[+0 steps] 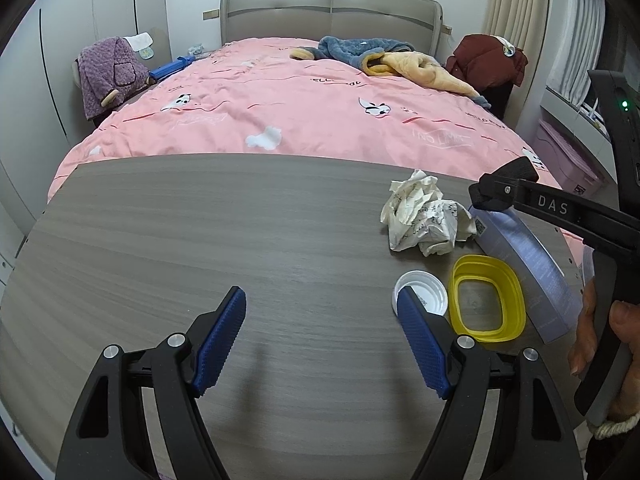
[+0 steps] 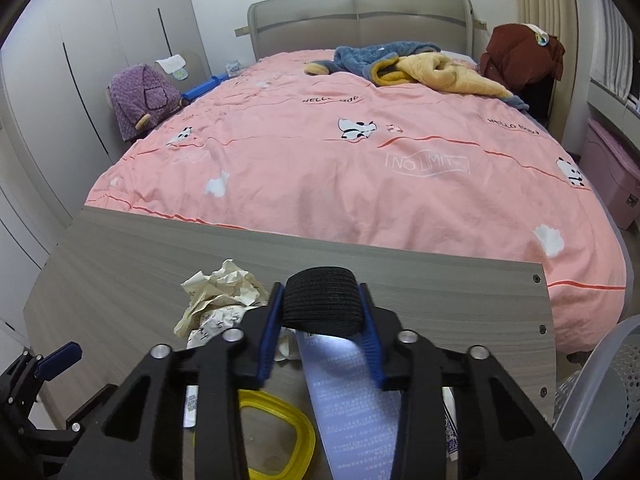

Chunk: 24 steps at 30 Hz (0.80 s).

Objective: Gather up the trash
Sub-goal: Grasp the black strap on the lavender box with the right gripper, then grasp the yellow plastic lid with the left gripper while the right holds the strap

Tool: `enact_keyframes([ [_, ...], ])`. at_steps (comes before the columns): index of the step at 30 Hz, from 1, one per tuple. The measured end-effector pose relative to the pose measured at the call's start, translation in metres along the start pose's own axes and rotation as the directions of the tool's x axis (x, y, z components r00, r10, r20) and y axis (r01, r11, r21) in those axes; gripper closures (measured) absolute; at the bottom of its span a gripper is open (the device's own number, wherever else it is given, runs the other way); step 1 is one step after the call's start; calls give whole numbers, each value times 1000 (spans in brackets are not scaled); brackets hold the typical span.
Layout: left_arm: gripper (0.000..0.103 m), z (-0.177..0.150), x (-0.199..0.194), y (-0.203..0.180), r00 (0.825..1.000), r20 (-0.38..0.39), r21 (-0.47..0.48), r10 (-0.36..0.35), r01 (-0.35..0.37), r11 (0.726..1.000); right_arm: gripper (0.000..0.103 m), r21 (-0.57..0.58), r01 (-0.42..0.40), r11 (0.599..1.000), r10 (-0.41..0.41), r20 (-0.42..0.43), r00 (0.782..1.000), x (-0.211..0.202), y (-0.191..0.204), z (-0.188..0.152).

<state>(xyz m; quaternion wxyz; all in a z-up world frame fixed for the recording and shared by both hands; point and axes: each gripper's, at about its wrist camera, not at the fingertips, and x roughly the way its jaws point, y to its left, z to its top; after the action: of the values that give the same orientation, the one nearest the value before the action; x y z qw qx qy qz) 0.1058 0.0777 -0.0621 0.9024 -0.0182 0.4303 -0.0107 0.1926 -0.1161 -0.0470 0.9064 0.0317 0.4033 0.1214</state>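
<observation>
Grey counter (image 1: 200,240) before the bed: right gripper (image 2: 322,316) jaws clamped on a black roll (image 2: 320,304); left gripper (image 1: 320,340) jaws wide, crumpled paper (image 1: 420,216) far right.

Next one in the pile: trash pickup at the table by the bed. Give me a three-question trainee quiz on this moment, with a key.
1. True or false: the left gripper is closed on the white cap.
2. What does the right gripper hold? A) crumpled paper B) black roll C) white cap
3. What lies on the table between the white cap and the purple box?

Key
1. False: it is open, with nothing between its fingers.
2. B.
3. The yellow ring.
</observation>
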Motion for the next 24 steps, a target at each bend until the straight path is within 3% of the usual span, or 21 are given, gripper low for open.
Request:
enact_keyframes([
  [4,28,-1,-3,-9,1000,4,18,-14,14,1000,83,1,-20,1000,20,14,1000,-13,1,-4],
  [11,28,-5,-7,-28,998,-9,53,-54,54,997,83,17,-17,1000,17,49,999,-54,-9,-21],
  [24,28,-22,-2,-88,985,-96,149,-141,155,977,83,92,18,996,-25,72,997,-123,-42,-84],
])
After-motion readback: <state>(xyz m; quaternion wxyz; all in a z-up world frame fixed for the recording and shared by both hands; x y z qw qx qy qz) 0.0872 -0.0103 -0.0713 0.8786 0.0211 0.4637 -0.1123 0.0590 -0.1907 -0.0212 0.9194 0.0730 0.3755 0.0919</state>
